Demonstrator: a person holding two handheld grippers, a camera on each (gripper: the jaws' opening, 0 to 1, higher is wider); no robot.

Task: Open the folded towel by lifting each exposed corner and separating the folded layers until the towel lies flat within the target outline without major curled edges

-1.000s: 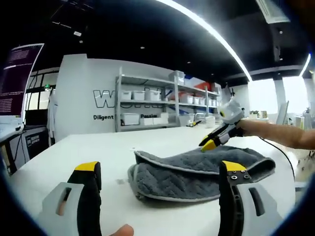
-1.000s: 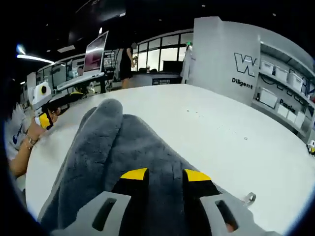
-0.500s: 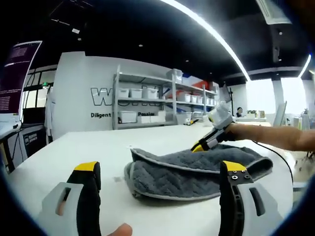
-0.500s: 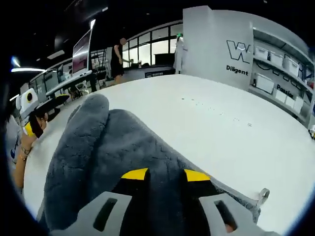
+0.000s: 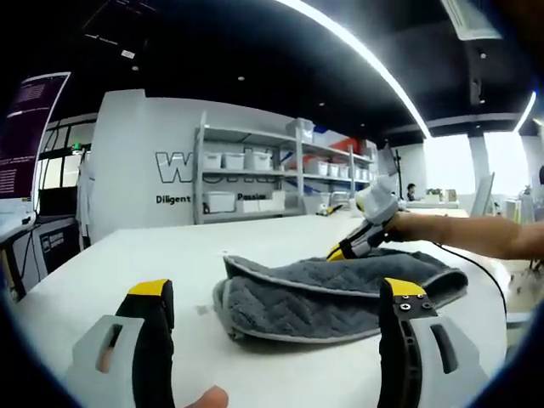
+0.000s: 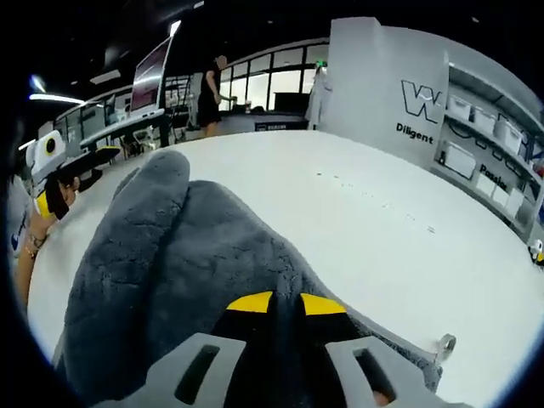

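A grey folded towel (image 5: 327, 293) lies on the white table (image 5: 136, 255), its grey-trimmed fold edge toward the left gripper view. My left gripper (image 5: 275, 291) hovers low over the table just short of the towel, jaws wide open and empty. My right gripper (image 5: 355, 240) comes in from the far side, held by a person's arm (image 5: 476, 234), with its yellow tips down on the towel's top layer. In the right gripper view the right gripper (image 6: 286, 303) has its jaws drawn close, pinching the towel (image 6: 170, 246) fabric between them. The left gripper (image 6: 53, 183) shows beyond the towel's far end.
A small metal ring (image 6: 442, 343) lies at the towel's edge on the table (image 6: 382, 246). Shelves with white bins (image 5: 255, 183) and a lettered wall stand behind. A monitor (image 5: 25, 127) stands at the left. A person (image 6: 210, 93) stands far off.
The right gripper's jaws have closed from a clear gap to nearly touching, pinching the towel's top layer. The left gripper has stayed open in place.
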